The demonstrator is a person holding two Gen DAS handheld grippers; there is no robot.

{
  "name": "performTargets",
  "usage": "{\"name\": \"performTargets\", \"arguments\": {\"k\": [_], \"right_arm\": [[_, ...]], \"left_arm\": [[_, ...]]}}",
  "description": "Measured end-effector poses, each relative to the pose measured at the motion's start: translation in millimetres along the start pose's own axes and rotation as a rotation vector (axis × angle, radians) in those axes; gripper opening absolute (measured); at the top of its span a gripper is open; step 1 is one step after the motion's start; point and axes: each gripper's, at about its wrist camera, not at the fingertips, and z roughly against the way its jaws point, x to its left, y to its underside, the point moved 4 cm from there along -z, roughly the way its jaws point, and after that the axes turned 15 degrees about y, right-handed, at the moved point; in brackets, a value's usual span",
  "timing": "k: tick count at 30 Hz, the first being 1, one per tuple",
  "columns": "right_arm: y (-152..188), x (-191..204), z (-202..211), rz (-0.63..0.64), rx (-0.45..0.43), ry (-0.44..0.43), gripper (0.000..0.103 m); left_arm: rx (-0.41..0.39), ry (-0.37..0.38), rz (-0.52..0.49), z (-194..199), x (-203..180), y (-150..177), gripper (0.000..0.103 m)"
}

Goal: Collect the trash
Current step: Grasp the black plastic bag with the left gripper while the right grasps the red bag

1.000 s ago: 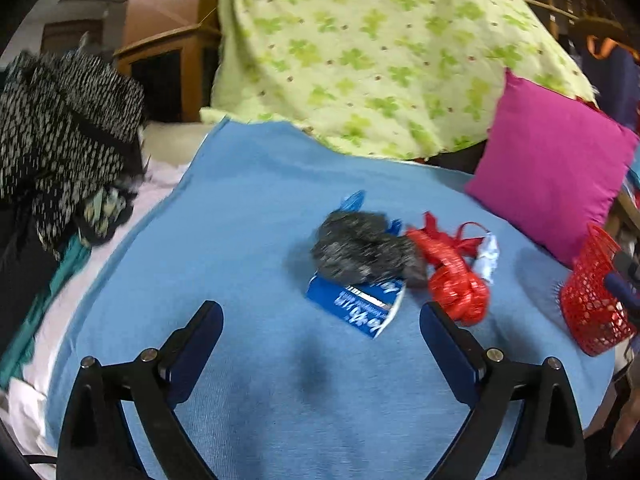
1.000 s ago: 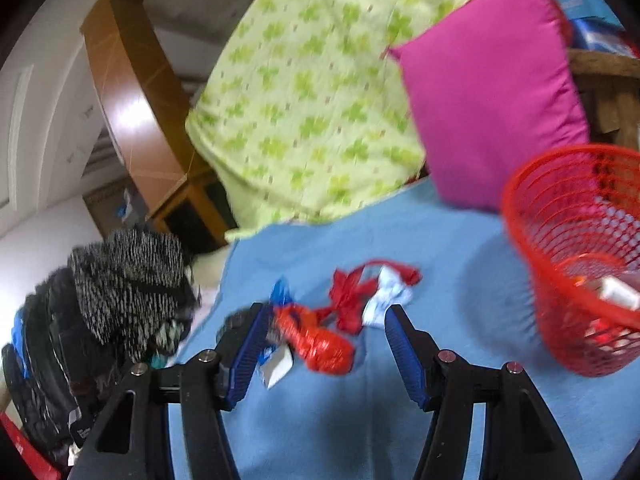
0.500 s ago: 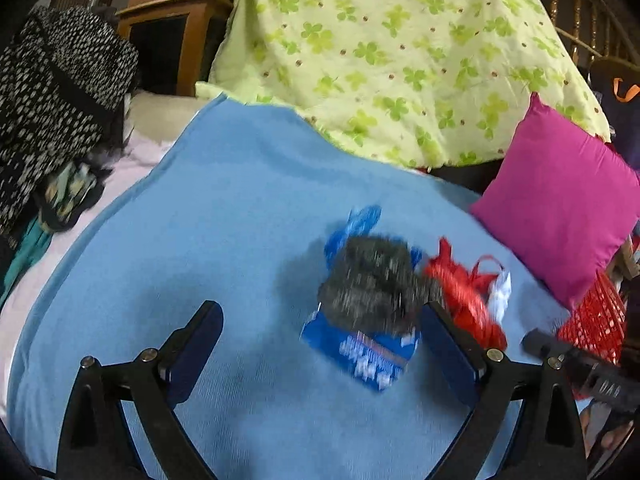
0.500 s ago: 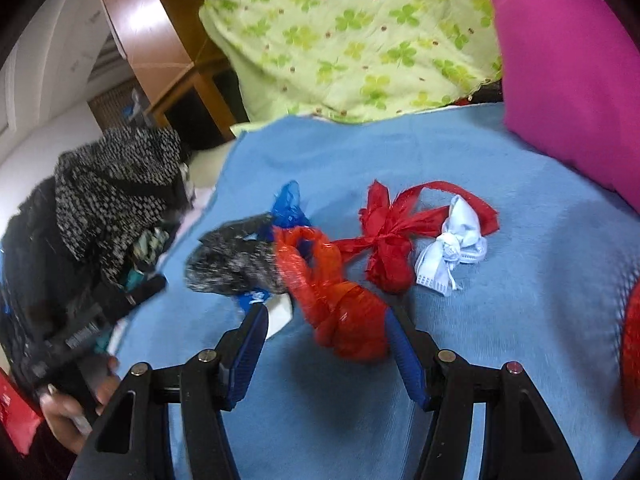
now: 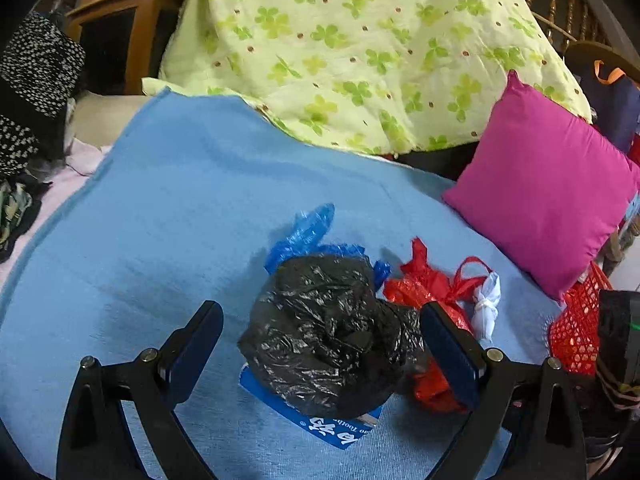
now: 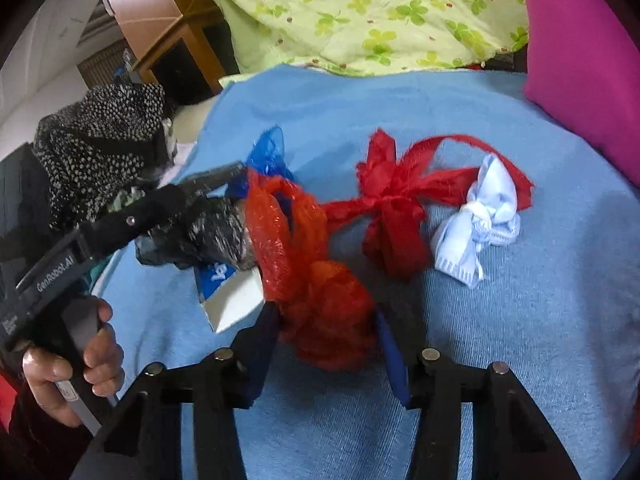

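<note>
tilting down, right gripper (image 6: 326, 344) fingers (image 6: 260, 344) closing around red bag (image 6: 320, 292)

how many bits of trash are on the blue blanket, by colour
black: 1, crumpled bag
red: 2, bunched bag and knotted bag with a loop
blue: 2, plastic bag and printed blue-and-white packet
white: 1, knotted piece
total: 6

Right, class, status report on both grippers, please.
Left gripper open around black bag. Right gripper closing on red bag. Nothing blocking.
</note>
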Motion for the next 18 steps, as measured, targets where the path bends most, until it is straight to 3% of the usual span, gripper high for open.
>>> {"name": "performTargets", "arguments": {"k": [3, 5, 7, 9, 11, 15, 18], "right_arm": [[2, -4, 6, -0.024, -0.010, -0.007, 0.046], [3, -9, 13, -0.039, -0.025, -0.007, 0.046], [5, -13, 21, -0.048, -0.037, -0.014, 0.045], [6, -19, 31, -0.059, -0.053, -0.013, 0.045], [9, -28, 39, -0.079, -0.057, -0.007, 0.045], [17, -52, 49, -0.139, -0.050, 0.016, 0.045], [21, -70, 56, -0.178, -0.040, 0.037, 0.045]], "left_arm": [[0.007, 0.028, 0.011, 1, 2, 3, 0.087], [0.019, 0.051, 0.034, 0, 4, 5, 0.068], [0.029, 0.073, 0.052, 0, 5, 7, 0.057], [0.028, 0.095, 0.057, 1, 3, 8, 0.052], [0.022, 0.135, 0.054, 4, -2, 8, 0.038], [0.038, 0.239, 0.025, 9, -22, 13, 0.036], [0.085, 0.305, -0.071, 9, -51, 23, 0.036]]}}
